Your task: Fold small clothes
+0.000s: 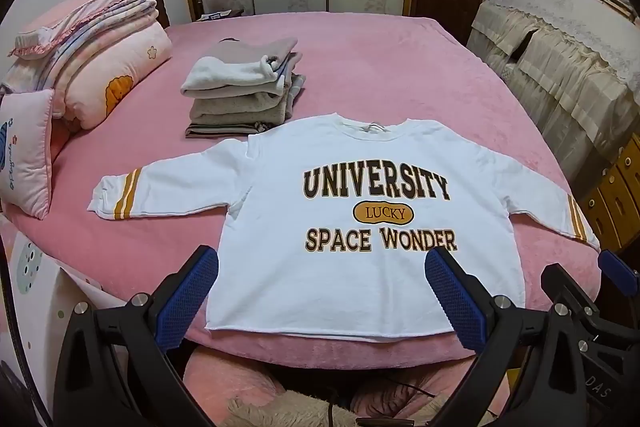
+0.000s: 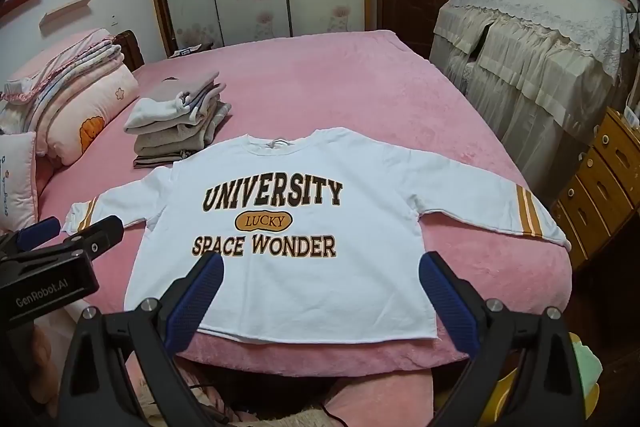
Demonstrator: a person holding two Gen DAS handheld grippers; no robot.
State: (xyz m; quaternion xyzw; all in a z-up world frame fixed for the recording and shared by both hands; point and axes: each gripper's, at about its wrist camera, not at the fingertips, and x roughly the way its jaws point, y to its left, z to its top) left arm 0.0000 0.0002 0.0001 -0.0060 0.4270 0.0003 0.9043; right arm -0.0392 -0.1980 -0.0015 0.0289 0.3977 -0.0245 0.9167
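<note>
White sweatshirt (image 1: 360, 227) lies flat on pink bed (image 1: 400, 67).

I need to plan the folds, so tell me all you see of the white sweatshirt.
The sweatshirt is white, soft knit, with long sleeves that have mustard stripes near the cuffs. Its front reads UNIVERSITY, LUCKY, SPACE WONDER. It lies flat, print up, unfolded, sleeves spread, on the pink bed, hem at the near edge. Neither gripper touches it.

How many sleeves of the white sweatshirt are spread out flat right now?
2. The left sleeve lies out toward the pillows; the right sleeve stretches toward the wooden drawers. Both rest on the pink bed, neither folded yet.
</note>
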